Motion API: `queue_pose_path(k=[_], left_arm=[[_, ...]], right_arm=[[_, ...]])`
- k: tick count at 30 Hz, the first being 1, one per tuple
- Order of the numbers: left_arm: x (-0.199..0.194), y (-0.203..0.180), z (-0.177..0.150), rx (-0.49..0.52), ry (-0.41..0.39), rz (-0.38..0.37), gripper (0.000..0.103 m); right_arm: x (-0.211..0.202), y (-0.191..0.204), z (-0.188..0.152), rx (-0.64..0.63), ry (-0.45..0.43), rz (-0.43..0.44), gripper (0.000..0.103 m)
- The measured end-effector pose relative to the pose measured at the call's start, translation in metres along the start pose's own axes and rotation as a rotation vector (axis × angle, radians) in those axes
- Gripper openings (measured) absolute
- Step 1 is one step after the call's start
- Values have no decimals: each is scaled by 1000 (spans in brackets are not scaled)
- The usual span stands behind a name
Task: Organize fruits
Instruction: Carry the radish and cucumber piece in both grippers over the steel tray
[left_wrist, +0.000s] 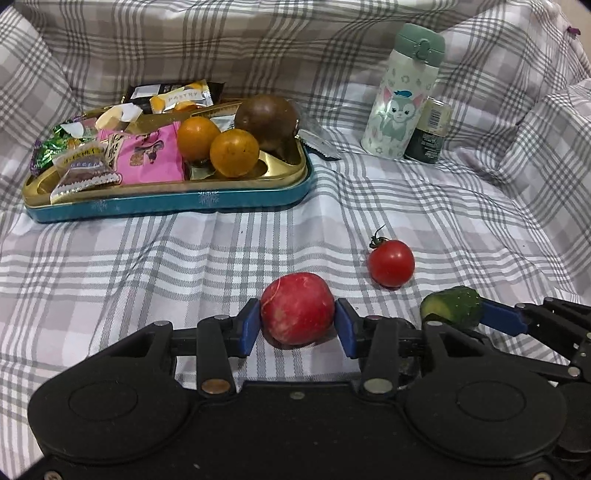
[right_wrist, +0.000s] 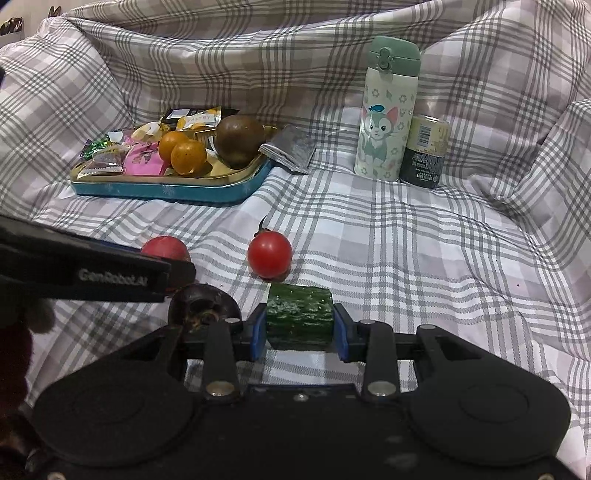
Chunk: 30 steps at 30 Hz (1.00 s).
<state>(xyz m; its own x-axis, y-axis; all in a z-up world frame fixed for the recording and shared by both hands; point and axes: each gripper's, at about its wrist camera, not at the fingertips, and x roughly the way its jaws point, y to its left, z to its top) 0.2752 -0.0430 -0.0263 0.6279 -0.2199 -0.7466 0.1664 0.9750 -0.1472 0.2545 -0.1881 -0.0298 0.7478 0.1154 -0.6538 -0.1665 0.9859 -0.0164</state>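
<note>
Since the blue-walled, gold-lined metal tin (left_wrist: 207, 201) at the back left already carries two small round oranges (left_wrist: 218, 144) and a large brown round fruit (left_wrist: 266, 117) beside wrapped snacks, we take it as the gathering place, and both of our tools hold something bound for it. Our left gripper (left_wrist: 298, 325) has its blue pads pressed against either flank of a red, pale-streaked round fruit (left_wrist: 297, 308), pinching it at its widest part, probably so the smooth skin cannot slip out. Our right gripper (right_wrist: 300, 322) clamps a short dark-green cucumber chunk (right_wrist: 299, 315) across its cut ends, the bumpy side facing up; gripping the flat faces looks steadier than the curved rind. We cannot tell whether either piece still rests on the grey-and-white checked cloth (left_wrist: 461, 221) or hangs just above it.

The small glossy red tomato with a green stalk (left_wrist: 391, 263) lies loose on the cloth just beyond the two grippers, between them, well apart from the tin. A dark, hollowed fruit shell (right_wrist: 204, 304) sits near the right gripper's left finger. The cat-printed bottle with a green lid (left_wrist: 402, 92) and a dark can (left_wrist: 430, 131) stand together at the back right, out of our path.

The red fruit looks firm and unbruised, and the cucumber's skin is wet-shiny.
</note>
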Motion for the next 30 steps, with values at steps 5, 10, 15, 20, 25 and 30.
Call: queue_pose_path(k=[5,10,15,20,25,30], left_arm=[[4,-2,2,4,5,9,52],[6,-1,6,-17,3,4,51],[-7,4,7,-63,-25,17,50],[-38,-2,7,-28,-60,45,51],[-76,-5,-4,-17,-82,41,51],[-108,-11,-27,10,-85,52,51]], right_arm=[[0,-2,1,16,2,3,36],[-1,-3,0,19,-4,-1,37],[-3,-6,-1,28,-19,-9,37],[-8,-12,-2,49,-38,-19,37],[-16,-15,-4,52,-76,-29,37],[-31,-18,-8,65,-120,-23,37]])
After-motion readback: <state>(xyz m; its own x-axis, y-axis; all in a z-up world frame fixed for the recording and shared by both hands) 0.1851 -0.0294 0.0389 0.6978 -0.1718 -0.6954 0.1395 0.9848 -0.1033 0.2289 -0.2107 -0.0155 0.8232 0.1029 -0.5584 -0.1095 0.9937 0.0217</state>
